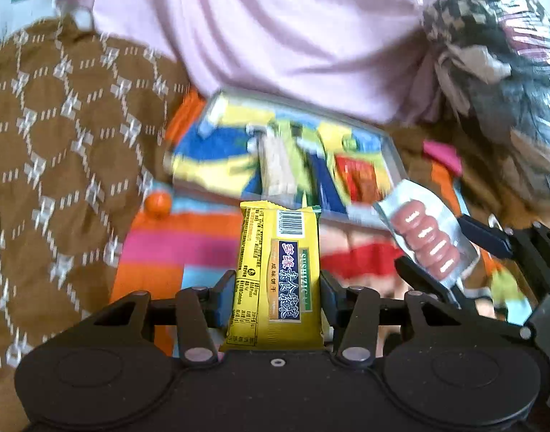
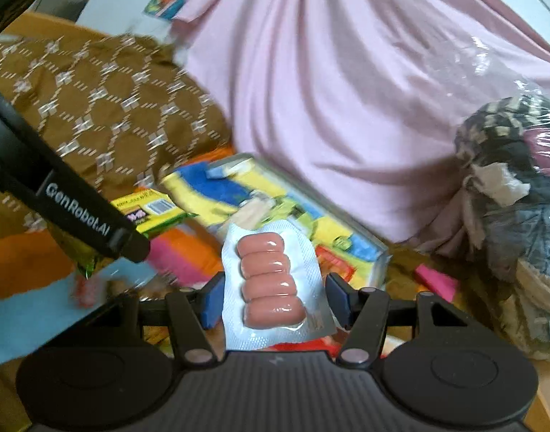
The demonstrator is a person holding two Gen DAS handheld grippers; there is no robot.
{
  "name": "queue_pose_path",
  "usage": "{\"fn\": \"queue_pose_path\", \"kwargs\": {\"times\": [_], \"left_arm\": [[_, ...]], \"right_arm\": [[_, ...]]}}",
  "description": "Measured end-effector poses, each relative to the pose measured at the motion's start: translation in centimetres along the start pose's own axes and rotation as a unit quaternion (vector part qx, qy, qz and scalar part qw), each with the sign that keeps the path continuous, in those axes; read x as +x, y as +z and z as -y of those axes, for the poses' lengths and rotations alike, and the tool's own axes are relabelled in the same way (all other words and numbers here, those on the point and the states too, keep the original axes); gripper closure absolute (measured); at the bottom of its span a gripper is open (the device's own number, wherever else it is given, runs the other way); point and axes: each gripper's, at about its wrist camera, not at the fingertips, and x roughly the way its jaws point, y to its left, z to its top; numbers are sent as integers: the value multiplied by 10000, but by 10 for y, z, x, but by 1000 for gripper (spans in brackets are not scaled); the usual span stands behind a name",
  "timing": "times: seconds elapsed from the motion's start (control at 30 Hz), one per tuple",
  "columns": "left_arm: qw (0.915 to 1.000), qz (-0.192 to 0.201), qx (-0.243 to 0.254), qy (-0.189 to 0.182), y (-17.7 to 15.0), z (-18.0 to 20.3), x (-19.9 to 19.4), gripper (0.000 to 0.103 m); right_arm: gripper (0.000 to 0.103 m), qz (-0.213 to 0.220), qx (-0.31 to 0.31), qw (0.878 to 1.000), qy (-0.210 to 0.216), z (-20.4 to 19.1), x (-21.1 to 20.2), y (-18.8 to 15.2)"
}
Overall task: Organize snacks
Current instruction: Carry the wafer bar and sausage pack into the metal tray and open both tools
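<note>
Left tool [image 1: 278, 288] is clamped on a yellow biscuit packet [image 1: 275, 273], the packet standing up between the blue pads, barcode end away from the camera. Right tool [image 2: 271, 297] grips a clear pack of small pink sausages [image 2: 271, 280], held up alongside. Both packets hang above the striped, many-coloured cloth [image 1: 188, 241]. Just beyond sits a shallow grey tray [image 1: 395, 151] with bright wrappers inside, and a pink sheet [image 2: 329, 72] is heaped behind it.
</note>
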Motion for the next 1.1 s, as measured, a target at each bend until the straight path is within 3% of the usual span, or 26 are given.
{"fn": "queue_pose_path", "kwargs": {"times": [0.17, 0.37, 0.5, 0.87, 1.1], "left_arm": [[9994, 256, 71, 238, 41, 9, 22, 53], [9941, 567, -69, 918, 82, 4, 59, 53], [9914, 594, -107, 1161, 98, -2, 90, 53], [9914, 374, -10, 1251, 99, -7, 170, 53], [9913, 336, 68, 1272, 94, -9, 195, 53]], "right_arm": [[40, 255, 498, 9984, -125, 31, 28, 7], [39, 564, 1178, 9914, -101, 59, 65, 10], [39, 650, 1488, 9867, 9, 67, 93, 8], [39, 610, 1899, 9797, 213, 57, 162, -19], [39, 468, 2068, 9766, 353, 53, 188, -38]]}}
